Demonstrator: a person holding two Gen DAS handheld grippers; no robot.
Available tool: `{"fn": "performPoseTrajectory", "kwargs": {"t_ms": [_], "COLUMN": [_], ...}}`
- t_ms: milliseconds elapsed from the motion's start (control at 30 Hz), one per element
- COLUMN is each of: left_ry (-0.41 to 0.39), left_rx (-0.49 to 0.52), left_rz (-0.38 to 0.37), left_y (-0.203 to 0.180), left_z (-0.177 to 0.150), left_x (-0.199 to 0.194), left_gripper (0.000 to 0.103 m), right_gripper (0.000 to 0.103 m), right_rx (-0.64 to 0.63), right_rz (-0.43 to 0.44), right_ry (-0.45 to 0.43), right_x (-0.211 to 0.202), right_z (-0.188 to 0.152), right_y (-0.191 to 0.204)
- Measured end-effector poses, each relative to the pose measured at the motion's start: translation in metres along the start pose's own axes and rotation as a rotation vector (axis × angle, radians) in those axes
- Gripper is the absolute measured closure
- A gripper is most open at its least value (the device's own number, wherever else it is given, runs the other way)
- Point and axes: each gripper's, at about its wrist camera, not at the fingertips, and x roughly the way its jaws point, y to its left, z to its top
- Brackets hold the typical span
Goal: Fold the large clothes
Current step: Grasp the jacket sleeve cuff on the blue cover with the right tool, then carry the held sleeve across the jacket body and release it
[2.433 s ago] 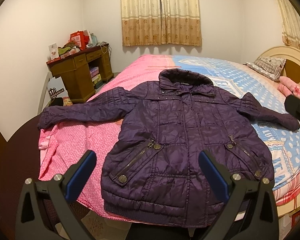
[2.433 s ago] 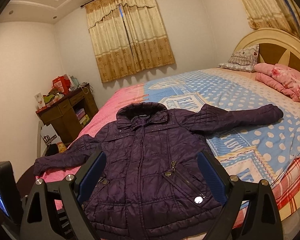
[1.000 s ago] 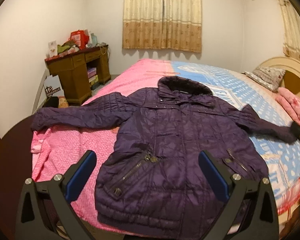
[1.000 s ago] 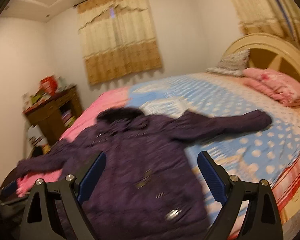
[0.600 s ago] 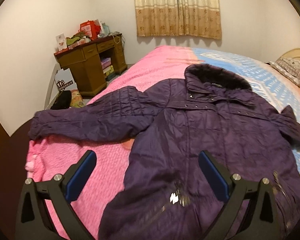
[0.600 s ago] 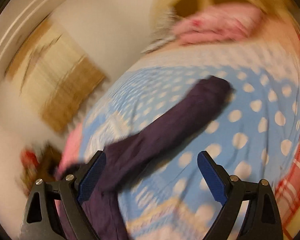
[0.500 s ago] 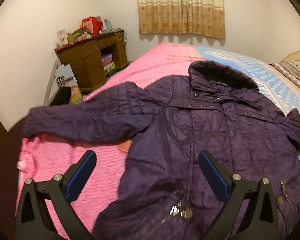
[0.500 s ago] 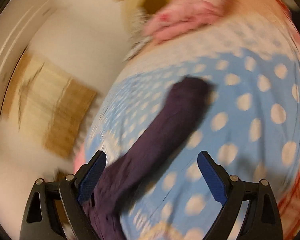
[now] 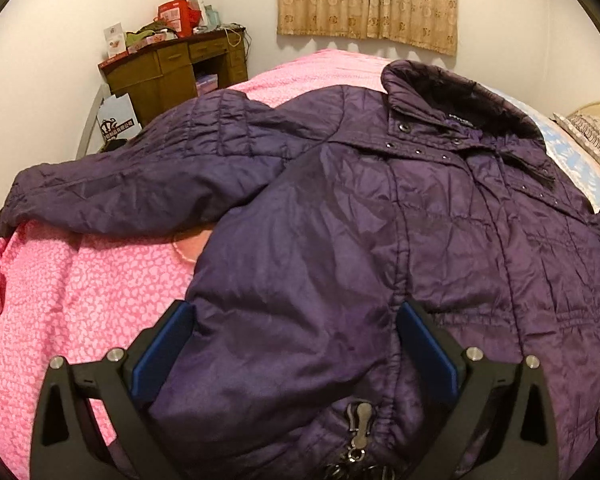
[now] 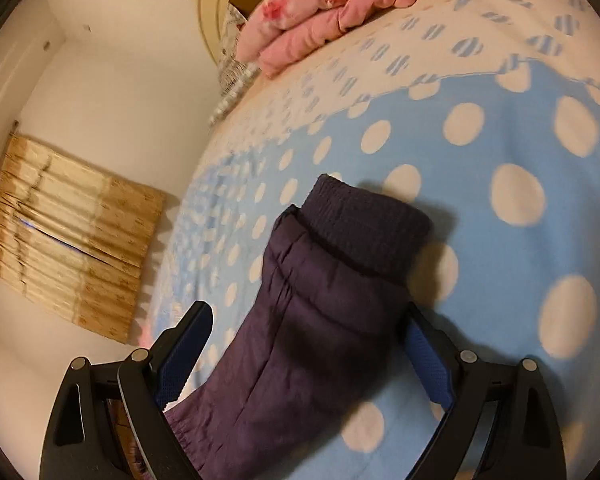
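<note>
A dark purple quilted jacket (image 9: 400,216) lies face up on the bed, its collar toward the curtains and one sleeve (image 9: 112,188) stretched out to the left. My left gripper (image 9: 296,344) hovers open low over the jacket's left front panel, its blue pads (image 9: 160,348) either side of the fabric. In the right wrist view the other sleeve (image 10: 320,304) lies on the blue dotted sheet with its ribbed cuff (image 10: 364,228) pointing away. My right gripper (image 10: 304,356) is open and straddles that sleeve just behind the cuff.
The bed has a pink cover (image 9: 72,288) on the left half and a blue polka-dot sheet (image 10: 500,152) on the right. A folded pink quilt (image 10: 340,4) and a pillow lie by the headboard. A cluttered wooden desk (image 9: 172,68) stands against the left wall.
Both grippers have moved in and down from the foot of the bed. The left now hangs close over the jacket's front; the right swung to the far sleeve and straddles it near the cuff.
</note>
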Motion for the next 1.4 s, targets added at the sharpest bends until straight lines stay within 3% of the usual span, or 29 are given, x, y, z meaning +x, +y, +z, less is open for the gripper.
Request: {"fn": "performPoseTrajectory", "kwargs": {"t_ms": [33, 67, 100, 167, 267, 333, 467, 600, 667, 733, 867, 1033, 1100, 1133, 1167, 1267, 1400], "left_ry": [-0.003, -0.006, -0.011, -0.017, -0.019, -0.017, -0.014, 0.013, 0.005, -0.005, -0.047, -0.107, -0.111, -0.11, -0.105, -0.093, -0.057], "left_rx": [-0.001, 0.0, 0.0, 0.0, -0.008, -0.009, -0.004, -0.001, -0.022, -0.051, -0.099, -0.157, -0.167, -0.169, -0.171, -0.186, -0.225], "left_rz": [-0.001, 0.0, 0.0, -0.001, -0.013, -0.015, -0.008, -0.026, -0.056, -0.093, -0.117, -0.108, -0.098, -0.093, -0.081, -0.051, -0.058], "left_y": [0.0, -0.001, 0.0, -0.001, 0.002, 0.002, 0.0, 0.001, 0.007, 0.015, 0.034, 0.063, 0.072, 0.078, 0.082, 0.094, 0.101], "left_z": [0.0, -0.001, 0.0, -0.001, 0.0, 0.0, 0.0, 0.002, 0.0, 0.0, 0.007, 0.015, 0.014, 0.013, 0.013, 0.01, 0.01], "left_x": [0.0, 0.0, 0.002, 0.001, 0.003, 0.003, 0.003, -0.004, -0.014, -0.024, -0.044, -0.06, -0.06, -0.058, -0.056, -0.045, -0.029], "left_gripper": [0.0, 0.0, 0.0, 0.0, 0.0, 0.0, 0.0, 0.0, 0.0, 0.0, 0.0, 0.0, 0.0, 0.0, 0.0, 0.0, 0.0], "right_gripper": [0.016, 0.038, 0.052, 0.065, 0.07, 0.07, 0.07, 0.07, 0.07, 0.07, 0.07, 0.07, 0.064, 0.047, 0.032, 0.029, 0.029], "right_rx": [-0.012, -0.031, -0.051, -0.066, -0.123, -0.238, -0.482, -0.721, -0.842, -0.929, -1.044, -1.127, -1.141, -1.143, -1.13, -0.994, -0.915], "right_rz": [-0.019, -0.043, -0.073, -0.092, -0.075, -0.074, 0.036, 0.184, 0.29, 0.378, 0.545, 0.592, 0.57, 0.541, 0.524, 0.517, 0.575], "right_ry": [0.001, -0.003, 0.003, 0.044, 0.023, -0.033, -0.137, -0.18, -0.161, -0.11, 0.085, 0.317, 0.385, 0.444, 0.507, 0.739, 0.766], "right_x": [0.004, 0.005, 0.007, 0.011, -0.011, -0.033, -0.089, -0.128, -0.142, -0.147, -0.126, -0.059, -0.027, -0.004, 0.011, 0.051, 0.04], "right_z": [0.001, 0.002, 0.003, 0.006, 0.005, 0.001, -0.025, -0.081, -0.127, -0.173, -0.283, -0.414, -0.459, -0.481, -0.493, -0.517, -0.504], "right_y": [0.002, 0.005, 0.006, 0.002, 0.014, 0.042, 0.127, 0.228, 0.278, 0.314, 0.365, 0.368, 0.355, 0.344, 0.336, 0.309, 0.301]}}
